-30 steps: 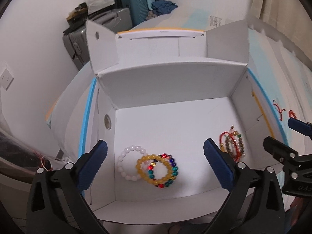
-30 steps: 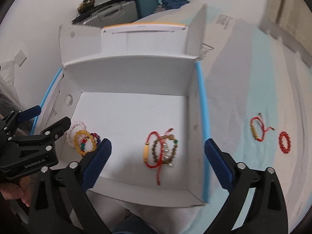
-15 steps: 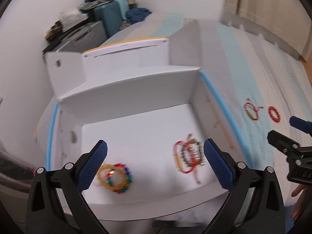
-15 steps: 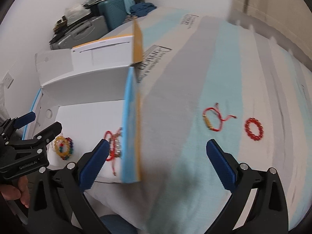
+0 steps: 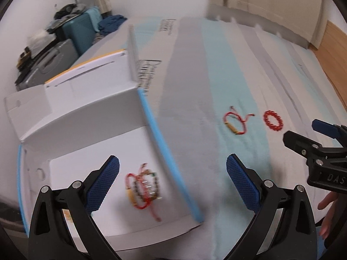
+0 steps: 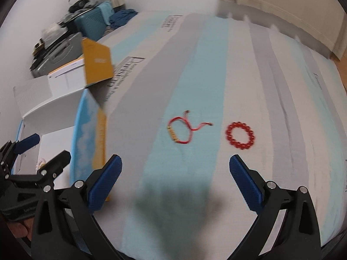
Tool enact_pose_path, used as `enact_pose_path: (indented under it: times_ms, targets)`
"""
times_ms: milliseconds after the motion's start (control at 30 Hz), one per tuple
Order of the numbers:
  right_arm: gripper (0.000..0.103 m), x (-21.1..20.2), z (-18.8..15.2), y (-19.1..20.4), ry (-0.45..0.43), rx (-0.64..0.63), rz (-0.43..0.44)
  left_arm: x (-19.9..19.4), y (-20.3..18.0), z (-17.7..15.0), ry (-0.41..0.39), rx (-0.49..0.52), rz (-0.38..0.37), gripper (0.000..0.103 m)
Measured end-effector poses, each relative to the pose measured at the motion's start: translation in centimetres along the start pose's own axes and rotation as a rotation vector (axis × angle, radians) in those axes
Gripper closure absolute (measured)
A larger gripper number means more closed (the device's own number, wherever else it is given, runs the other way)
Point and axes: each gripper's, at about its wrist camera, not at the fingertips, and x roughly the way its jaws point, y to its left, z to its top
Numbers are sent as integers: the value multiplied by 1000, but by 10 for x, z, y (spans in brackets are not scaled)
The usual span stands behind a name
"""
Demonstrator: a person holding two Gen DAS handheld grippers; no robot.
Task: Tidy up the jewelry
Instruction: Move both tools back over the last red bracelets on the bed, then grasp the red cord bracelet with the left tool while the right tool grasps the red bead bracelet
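left gripper (image 5: 172, 182): blue-padded jaws wide apart, empty, lower frame, straddling the box's blue right edge
right gripper (image 6: 175, 179): jaws wide apart, empty, low centre of right view over the bedding
white cardboard box with blue edge (image 5: 91, 117): left half of left view, open
tangle of red cord and dark bead bracelets (image 5: 144, 187): on box floor, lower centre-left, blurred
red cord bracelet with gold tube (image 6: 181, 130): on striped teal-grey bedsheet (image 6: 216, 65), centre frame
red round-bead bracelet (image 6: 240, 135): just right of cord bracelet, apart
writing: "DAS" on right gripper body, right edge of left view; print on sheet blurred, unreadable
teal suitcase (image 5: 81, 29): upper left
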Motion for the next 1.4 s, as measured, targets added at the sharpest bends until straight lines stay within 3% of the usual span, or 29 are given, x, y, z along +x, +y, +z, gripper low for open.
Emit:
enact_pose_path:
  times_ms: [467,1067,1200,1400]
  targets:
    - [8,40,14,-76,24,67,-93,63,-81,20,25,83,-89,6]
    - [8,119,20,-124,92,103,-124,146,-123,33,55,129,-117,6]
    - [18,140,19,-129,129,100,-108,168,-122,31,75,109,-122,6]
    - [23,162,19,-140,156,111,-107,188,-126,33,90,117,-115,6]
